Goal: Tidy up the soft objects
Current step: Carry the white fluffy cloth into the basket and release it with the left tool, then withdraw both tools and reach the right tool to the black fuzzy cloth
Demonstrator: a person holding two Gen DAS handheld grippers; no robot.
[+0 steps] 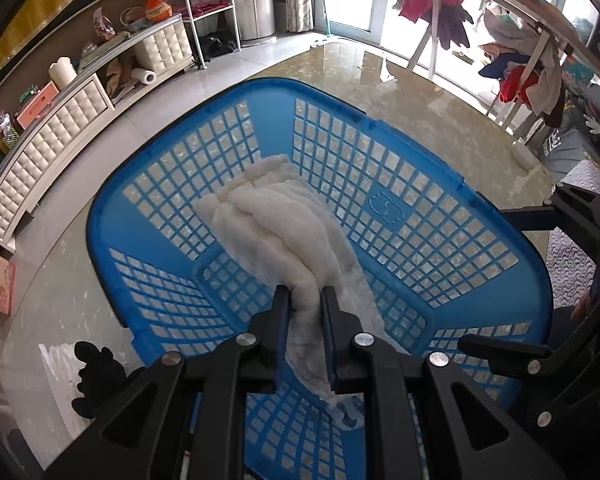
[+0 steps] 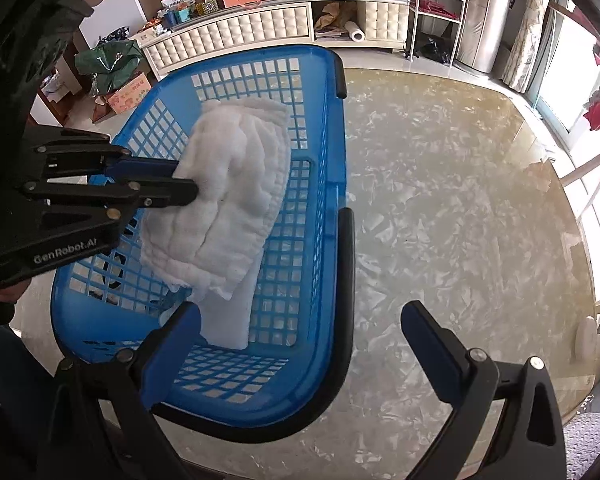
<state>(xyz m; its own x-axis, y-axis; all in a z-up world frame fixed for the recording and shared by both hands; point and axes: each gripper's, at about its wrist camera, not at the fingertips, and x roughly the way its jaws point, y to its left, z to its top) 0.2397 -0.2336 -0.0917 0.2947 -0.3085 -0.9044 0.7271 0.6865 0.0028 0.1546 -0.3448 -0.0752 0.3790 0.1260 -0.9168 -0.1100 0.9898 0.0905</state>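
In the left wrist view, a glossy marbled table [image 1: 420,92] carries a blue lattice basket [image 1: 420,216], with a quilted cream cabinet [image 1: 60,120] along the far wall. The left gripper [image 1: 306,300] pinches a white folded cloth [image 1: 284,220] between narrow fingers; the cloth drapes over the basket's interior. A black glove [image 1: 96,376] lies on the table by the basket's near left corner.

In the right wrist view, the same table [image 2: 460,184] fills the right side, with the basket [image 2: 324,240] at its left edge. The left gripper [image 2: 188,184] clamps the cloth [image 2: 228,200] above the basket. The right gripper [image 2: 300,320] is spread wide over the basket's near right rim, holding nothing.
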